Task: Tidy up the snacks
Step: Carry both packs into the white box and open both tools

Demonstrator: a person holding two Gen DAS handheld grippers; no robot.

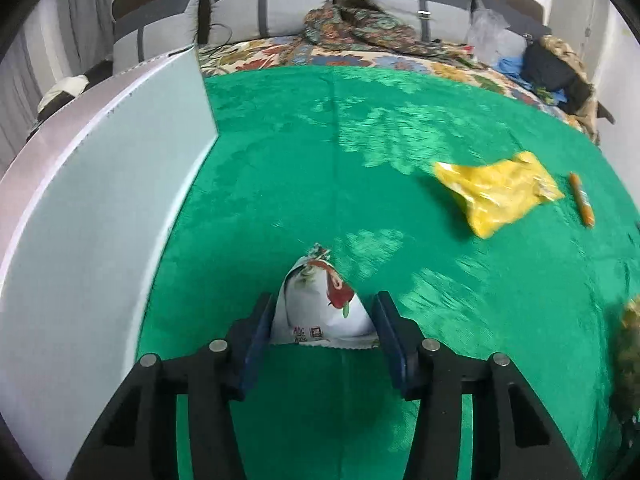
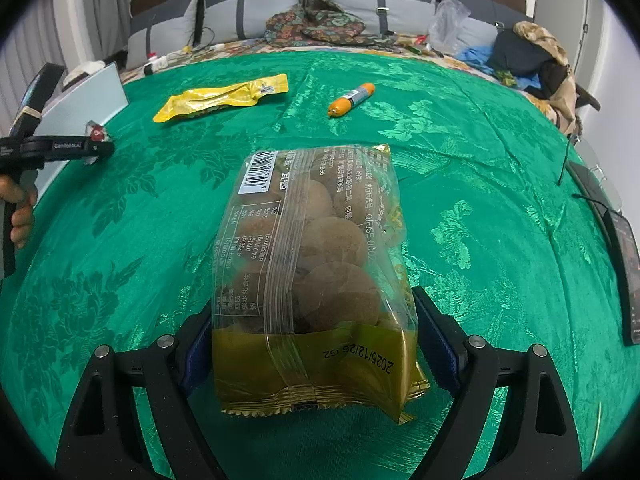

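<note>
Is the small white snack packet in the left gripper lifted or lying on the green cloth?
Lifted. The left gripper holds the white packet between its pads, and the right wrist view shows it above the green cloth.

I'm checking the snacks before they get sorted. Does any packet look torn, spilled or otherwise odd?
Nothing stands out. The clear cookie bag in the right tongs looks sealed, as does the small white packet in the left tongs. The yellow packet and orange sausage stick lie intact.

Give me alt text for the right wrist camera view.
The right hand-held gripper clamps a clear bag of round brown cookies above a green tablecloth. Beyond lie a yellow packet and an orange sausage stick.
</note>
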